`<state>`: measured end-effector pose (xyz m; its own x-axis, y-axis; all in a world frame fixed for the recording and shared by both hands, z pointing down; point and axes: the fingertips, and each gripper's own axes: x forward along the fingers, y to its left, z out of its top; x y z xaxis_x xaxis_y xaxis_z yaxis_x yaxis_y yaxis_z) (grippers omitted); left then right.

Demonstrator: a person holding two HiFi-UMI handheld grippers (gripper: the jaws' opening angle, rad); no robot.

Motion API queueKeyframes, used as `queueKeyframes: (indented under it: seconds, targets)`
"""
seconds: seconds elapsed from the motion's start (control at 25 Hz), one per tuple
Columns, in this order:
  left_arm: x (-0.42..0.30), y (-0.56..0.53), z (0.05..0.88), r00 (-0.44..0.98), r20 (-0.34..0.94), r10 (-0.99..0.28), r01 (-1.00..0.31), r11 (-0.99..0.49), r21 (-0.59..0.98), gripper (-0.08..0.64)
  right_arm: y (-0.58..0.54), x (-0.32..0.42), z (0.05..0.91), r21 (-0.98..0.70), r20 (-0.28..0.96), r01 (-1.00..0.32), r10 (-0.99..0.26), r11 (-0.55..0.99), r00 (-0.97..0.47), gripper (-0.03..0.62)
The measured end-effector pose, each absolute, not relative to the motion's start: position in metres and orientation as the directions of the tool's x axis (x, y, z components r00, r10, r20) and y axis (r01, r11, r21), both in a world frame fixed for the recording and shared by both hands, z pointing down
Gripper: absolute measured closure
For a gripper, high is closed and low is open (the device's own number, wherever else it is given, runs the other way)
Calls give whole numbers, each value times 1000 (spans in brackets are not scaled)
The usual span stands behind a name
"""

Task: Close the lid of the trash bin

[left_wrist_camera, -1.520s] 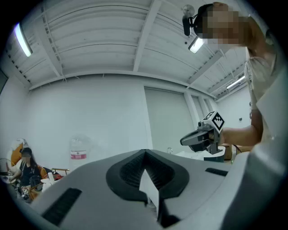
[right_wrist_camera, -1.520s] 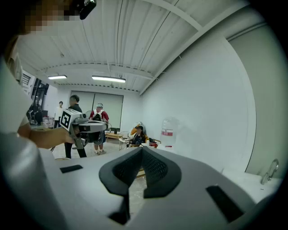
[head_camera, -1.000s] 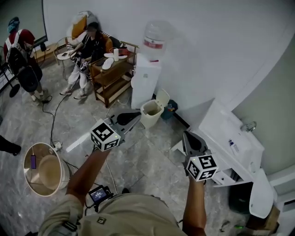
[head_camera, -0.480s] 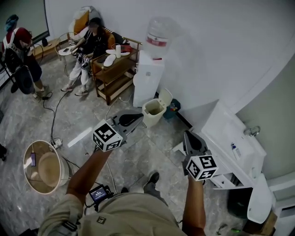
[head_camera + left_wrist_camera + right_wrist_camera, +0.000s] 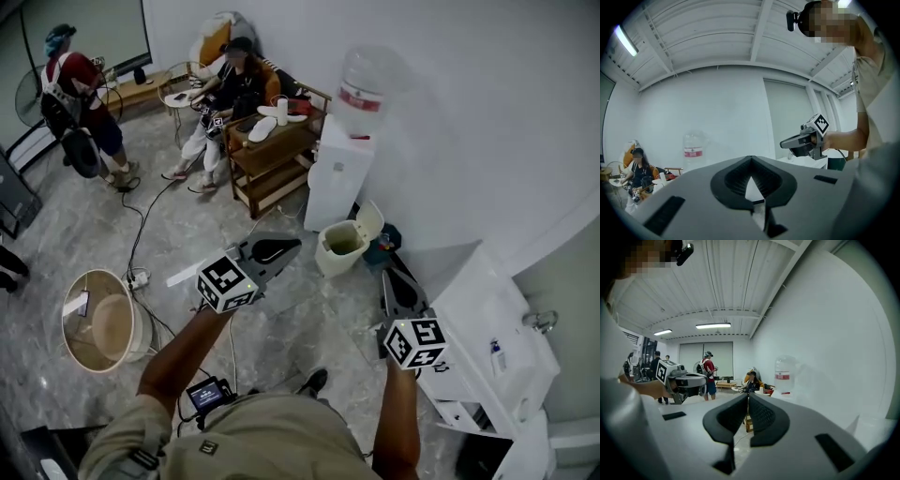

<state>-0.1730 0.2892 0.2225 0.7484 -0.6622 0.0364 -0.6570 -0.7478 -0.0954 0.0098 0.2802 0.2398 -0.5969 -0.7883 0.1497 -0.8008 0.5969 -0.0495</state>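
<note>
Both grippers have drifted closer to the water dispenser (image 5: 336, 183) since a second ago. Trash bin (image 5: 339, 249) sits just beside it, lid (image 5: 371, 219) standing up. Left gripper (image 5: 281, 248) and right gripper (image 5: 392, 278) are clamped shut and empty, well short of it. I'd tip the lid's top edge forward gently.

- Grey marbled floor (image 5: 75, 234) meets a plain white wall (image 5: 487, 103).
- A white water dispenser (image 5: 339, 187) stands beside a wooden shelf unit (image 5: 272, 164).
- Tube lights (image 5: 715, 326) glow on the ribbed ceiling (image 5: 726, 282).
</note>
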Motion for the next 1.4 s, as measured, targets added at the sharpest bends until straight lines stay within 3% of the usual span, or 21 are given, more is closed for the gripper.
queueKeyframes:
  seconds: [0.68, 1.4]
  targets:
    - [-66, 185, 223, 672, 96, -734, -722, -679, -134, 546, 147, 113, 246, -109, 117, -735, -726, 669, -678, 567]
    - [16, 81, 242, 787, 105, -608, -600, -794, -99, 546, 98, 197, 282, -139, 179, -841, -822, 523, -541, 568]
